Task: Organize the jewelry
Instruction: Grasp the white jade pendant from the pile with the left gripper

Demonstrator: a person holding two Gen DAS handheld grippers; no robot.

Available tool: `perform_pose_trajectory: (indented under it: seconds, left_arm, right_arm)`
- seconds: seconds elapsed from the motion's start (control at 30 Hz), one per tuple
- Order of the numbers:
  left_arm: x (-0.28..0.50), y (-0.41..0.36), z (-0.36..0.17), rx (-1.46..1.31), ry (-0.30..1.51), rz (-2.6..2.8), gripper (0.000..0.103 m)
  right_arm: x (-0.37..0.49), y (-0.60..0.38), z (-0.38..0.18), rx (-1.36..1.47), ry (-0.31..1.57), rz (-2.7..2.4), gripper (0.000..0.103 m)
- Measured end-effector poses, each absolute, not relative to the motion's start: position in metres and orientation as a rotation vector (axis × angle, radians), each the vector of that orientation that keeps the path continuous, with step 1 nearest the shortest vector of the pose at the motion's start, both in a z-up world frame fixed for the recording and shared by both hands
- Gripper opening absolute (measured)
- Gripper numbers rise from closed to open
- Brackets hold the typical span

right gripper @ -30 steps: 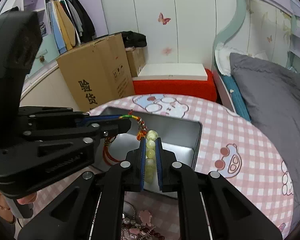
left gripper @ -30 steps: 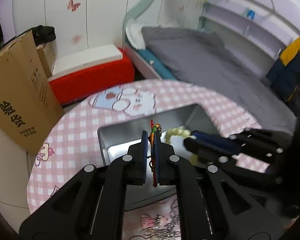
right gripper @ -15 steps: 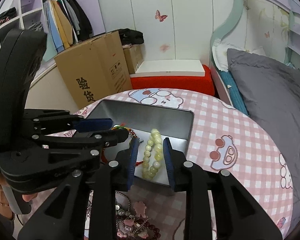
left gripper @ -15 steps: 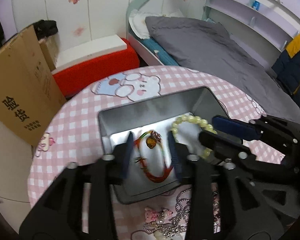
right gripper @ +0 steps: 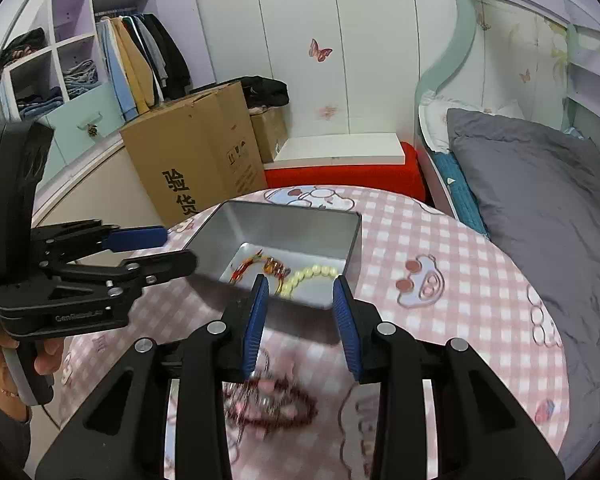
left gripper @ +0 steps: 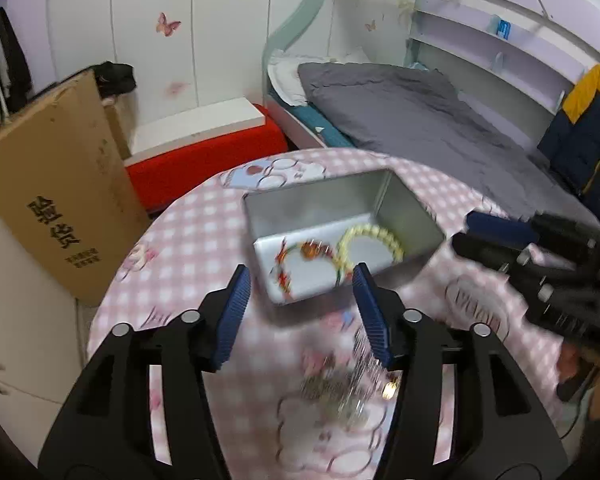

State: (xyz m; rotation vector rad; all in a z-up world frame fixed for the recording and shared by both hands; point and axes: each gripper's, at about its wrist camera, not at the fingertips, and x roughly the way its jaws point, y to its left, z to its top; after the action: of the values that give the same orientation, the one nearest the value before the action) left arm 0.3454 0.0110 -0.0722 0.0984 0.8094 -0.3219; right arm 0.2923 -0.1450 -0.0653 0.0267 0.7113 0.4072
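A silver metal tin (left gripper: 408, 208) (right gripper: 284, 220) stands on the pink checked round table (left gripper: 188, 240). Inside it lie a red cord bracelet (left gripper: 300, 258) (right gripper: 256, 266) and a pale yellow bead bracelet (left gripper: 370, 242) (right gripper: 308, 276), side by side. My left gripper (left gripper: 300, 312) is open and empty, held above the table in front of the tin. My right gripper (right gripper: 300, 320) is open and empty, also in front of the tin. A blurred heap of jewelry (left gripper: 348, 384) (right gripper: 268, 400) lies on the table under both grippers.
A cardboard box (right gripper: 192, 164) stands left of the table, a red bench (right gripper: 340, 172) behind it, and a bed with grey bedding (right gripper: 540, 208) to the right. The table edge curves close on the left (left gripper: 100, 312).
Both grippers opened and let the red cord bracelet and the bead bracelet drop into the tin. Both then drew back and rose away from the tin toward the jewelry heap.
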Motion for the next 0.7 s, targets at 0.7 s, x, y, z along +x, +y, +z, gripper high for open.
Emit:
perform_pose_trajectory:
  seconds: [0.7]
  left_arm:
    - [0.287,-0.008,-0.148,0.196,0.911,-0.28,0.063]
  right_arm:
    - [0.221,-0.159,-0.108,0.019,0.763,0.379,0.041]
